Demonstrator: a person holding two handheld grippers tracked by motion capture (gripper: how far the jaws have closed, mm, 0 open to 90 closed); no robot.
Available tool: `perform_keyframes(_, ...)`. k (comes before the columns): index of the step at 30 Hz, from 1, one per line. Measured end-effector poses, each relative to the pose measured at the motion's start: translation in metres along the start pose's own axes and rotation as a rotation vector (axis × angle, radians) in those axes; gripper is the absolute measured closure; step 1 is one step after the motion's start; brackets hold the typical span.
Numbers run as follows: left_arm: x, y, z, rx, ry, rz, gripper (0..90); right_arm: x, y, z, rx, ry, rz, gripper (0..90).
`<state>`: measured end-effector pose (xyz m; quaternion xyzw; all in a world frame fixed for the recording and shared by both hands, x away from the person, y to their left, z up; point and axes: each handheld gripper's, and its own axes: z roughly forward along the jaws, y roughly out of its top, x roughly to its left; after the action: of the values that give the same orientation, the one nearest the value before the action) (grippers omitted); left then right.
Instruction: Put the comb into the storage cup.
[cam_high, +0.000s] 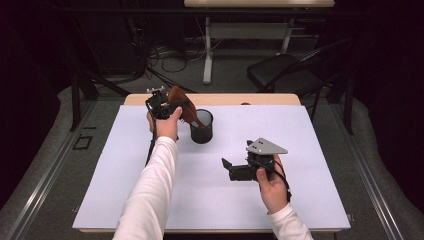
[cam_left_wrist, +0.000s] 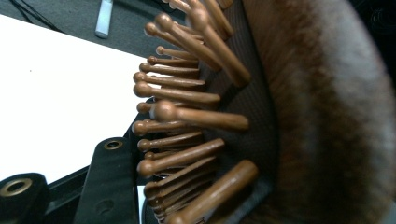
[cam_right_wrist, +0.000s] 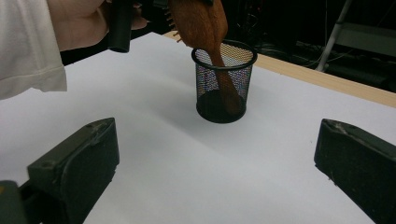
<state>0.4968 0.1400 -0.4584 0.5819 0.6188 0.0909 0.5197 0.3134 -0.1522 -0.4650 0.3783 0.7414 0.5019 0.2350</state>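
The left tool, in the upper left of the high view, was clenched on the head of a wooden paddle hairbrush, whose handle already slanted down inside the black mesh pencil cup near the centre of the white tabletop. To finish well, I judged the brush should be eased lower until the handle met the cup's bottom, then let go gently so the light cup would not tip. The right tool, lower right, rested released on the tabletop, free to steady the cup.
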Motion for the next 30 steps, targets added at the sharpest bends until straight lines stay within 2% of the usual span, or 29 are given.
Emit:
perform_keyframes(17,0.006,-0.005,-0.001,-0.029,-0.026,0.001,46.0,0.001,-0.001,0.001,0.003,0.001,-0.006,0.0)
perform_keyframes(26,0.009,-0.006,-0.004,-0.026,-0.034,0.007,45.5,0.002,-0.001,0.002,0.006,0.003,-0.003,0.0)
perform_keyframes(30,0.011,-0.007,-0.005,-0.030,-0.041,-0.008,45.2,0.002,-0.001,0.002,0.006,0.003,-0.005,0.0)
